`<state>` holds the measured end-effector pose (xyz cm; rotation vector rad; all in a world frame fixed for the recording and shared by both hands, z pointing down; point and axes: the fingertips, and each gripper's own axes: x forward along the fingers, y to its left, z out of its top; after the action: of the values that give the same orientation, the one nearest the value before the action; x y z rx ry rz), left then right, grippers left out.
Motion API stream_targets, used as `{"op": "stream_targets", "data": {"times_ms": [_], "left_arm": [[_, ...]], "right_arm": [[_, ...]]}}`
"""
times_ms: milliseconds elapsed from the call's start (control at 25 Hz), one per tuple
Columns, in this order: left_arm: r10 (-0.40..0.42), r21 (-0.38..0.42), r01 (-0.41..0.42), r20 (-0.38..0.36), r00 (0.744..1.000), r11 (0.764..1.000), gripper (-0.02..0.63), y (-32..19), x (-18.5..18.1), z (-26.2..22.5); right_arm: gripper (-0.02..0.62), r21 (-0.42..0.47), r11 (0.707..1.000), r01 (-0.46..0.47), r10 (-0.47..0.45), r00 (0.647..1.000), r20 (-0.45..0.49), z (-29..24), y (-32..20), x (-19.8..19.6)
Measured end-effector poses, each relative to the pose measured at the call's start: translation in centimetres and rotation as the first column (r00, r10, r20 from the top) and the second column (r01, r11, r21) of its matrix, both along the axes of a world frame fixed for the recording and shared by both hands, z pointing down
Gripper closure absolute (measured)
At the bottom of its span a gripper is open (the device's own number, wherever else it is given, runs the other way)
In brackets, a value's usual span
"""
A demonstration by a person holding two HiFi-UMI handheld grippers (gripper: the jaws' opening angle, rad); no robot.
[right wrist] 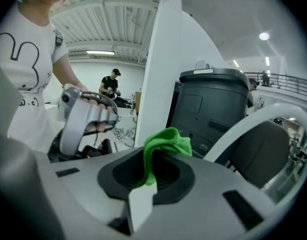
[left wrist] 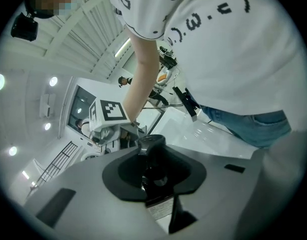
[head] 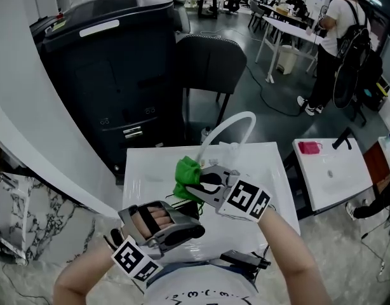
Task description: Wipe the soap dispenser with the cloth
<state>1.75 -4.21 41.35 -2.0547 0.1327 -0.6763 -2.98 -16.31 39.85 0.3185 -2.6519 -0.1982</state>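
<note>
Cloth, green and bunched, is pinched in the right tongs, with most of it standing free beyond the tips. The left tongs are pressed onto the soap dispenser, a dark glossy bottle. It lies along the jaws with its black pump head pointing away from the hand. Both are held above the white worktop, with the cloth close to the far end of the left tongs. Whether cloth and bottle touch I cannot tell, as the head view hides the bottle behind the tongs. The wipe seems about to start or only just under way. The main risk is the bottle: its smooth sides are held between two narrow pads, so a firm sideways rub could twist it or slide it out onto the worktop. Pressure on the pump head could also push out soap and smear the surface being cleaned. The cloth is held by a small fold, so dragging it hard could pull it free. A curved white pipe stands just beyond and could snag it.
</note>
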Motion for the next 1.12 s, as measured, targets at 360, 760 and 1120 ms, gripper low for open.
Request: {"op": "stream_targets", "data": {"times_ms": [360,760,1120], "left_arm": [[0.025,0.014,-0.025,0.021,0.999,1.0,0.506,0.0,-0.4,0.0],[0.111,0.091,-0.122,0.11,0.988,0.988,0.506,-0.5,-0.3,-0.8],[0.169,0.105,-0.194,0.209,0.963,0.976,0.505,0.0,-0.1,0.2]], "right_arm": [[0.548,0.026,0.999,0.022,-0.025,0.993,0.113,-2.9,0.5,-0.2],[0.548,-0.208,0.947,0.243,-0.159,0.922,0.353,-7.0,3.5,-1.4],[0.548,-0.165,0.967,0.193,-0.177,0.978,0.109,-2.6,1.5,-3.9]]}}
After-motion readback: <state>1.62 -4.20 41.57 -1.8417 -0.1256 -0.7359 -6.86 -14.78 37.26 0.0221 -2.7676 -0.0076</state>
